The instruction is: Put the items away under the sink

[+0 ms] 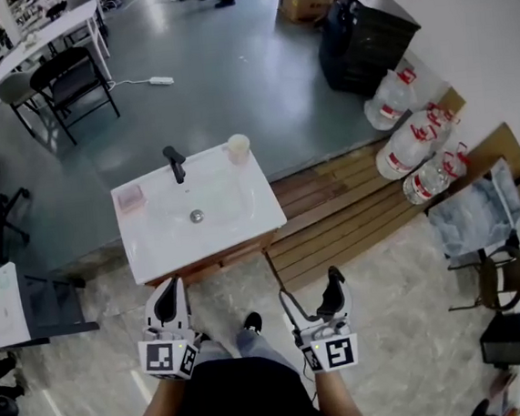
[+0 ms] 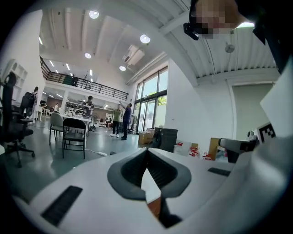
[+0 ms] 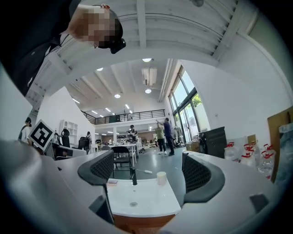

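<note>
The pale round cup stands far right on the white sink top; a small pink box, maybe for soap, sits left. The left gripper is closed and empty. The right gripper is wide open and empty. It is best to step close and hug the cup low.

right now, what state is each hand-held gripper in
Left hand-held gripper: shut, jaw tips together, holding nothing.
Right hand-held gripper: open, jaws well apart, holding nothing.

A cup stands right of the faucet on the sink.
</note>
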`<state>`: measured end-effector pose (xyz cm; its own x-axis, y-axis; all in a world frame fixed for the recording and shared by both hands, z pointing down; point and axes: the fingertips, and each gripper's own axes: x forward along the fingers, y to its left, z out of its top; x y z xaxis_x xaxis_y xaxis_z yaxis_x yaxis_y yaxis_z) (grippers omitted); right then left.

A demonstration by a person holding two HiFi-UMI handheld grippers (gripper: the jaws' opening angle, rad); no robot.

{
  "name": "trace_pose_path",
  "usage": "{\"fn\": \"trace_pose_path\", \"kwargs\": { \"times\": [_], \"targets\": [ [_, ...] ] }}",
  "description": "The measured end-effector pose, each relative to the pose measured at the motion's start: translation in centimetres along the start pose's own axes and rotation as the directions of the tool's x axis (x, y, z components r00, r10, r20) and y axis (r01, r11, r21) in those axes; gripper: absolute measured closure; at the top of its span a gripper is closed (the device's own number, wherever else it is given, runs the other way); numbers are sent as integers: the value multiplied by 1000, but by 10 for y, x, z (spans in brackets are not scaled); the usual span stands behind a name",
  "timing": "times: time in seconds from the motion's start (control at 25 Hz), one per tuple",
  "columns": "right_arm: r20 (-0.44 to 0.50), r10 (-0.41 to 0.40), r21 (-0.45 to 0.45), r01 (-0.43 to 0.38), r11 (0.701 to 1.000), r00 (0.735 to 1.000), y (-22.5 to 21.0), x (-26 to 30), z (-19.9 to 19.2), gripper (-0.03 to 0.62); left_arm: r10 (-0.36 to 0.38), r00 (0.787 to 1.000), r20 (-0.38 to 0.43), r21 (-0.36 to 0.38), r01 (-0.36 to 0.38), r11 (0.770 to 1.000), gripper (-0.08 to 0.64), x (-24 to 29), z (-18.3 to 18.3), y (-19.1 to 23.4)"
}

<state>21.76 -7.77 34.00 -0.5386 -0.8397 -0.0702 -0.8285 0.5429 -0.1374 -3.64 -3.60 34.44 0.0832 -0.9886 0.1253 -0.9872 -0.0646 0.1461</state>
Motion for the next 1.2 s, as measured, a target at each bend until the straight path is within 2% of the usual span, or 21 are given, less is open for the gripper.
{"fn": "trace_pose_path", "kwargs": {
  "times": [0.12, 0.32, 0.44, 0.72, 0.92, 1.2],
  "targets": [
    [-17, 18, -19, -19, 1000, 1000, 2, 21, -14, 124, 4, 1000, -31, 6, -4, 1000, 554, 12, -9, 12],
    [-68, 37, 7, -36, 999, 997, 4, 61, -49, 126, -11, 998, -69, 41, 14, 999, 554, 49, -35, 29],
    [-97, 30, 38, -26, 999, 995, 1, 82, -68, 126, -36, 994, -107, 41, 41, 998, 554, 74, -56, 34],
    [-157, 4, 46, 3, 999, 988, -1, 139, -131, 126, -63, 989, -137, 89, 76, 993, 554, 134, -97, 63],
    [-205, -8, 45, 17, 999, 979, -14, 180, -178, 126, -77, 982, -175, 83, 93, 992, 554, 178, -133, 79],
    [-256, -13, 24, 20, 1000, 967, -26, 241, -246, 127, -83, 984, -159, 59, 94, 994, 554, 229, -176, 96]
  ]
}}
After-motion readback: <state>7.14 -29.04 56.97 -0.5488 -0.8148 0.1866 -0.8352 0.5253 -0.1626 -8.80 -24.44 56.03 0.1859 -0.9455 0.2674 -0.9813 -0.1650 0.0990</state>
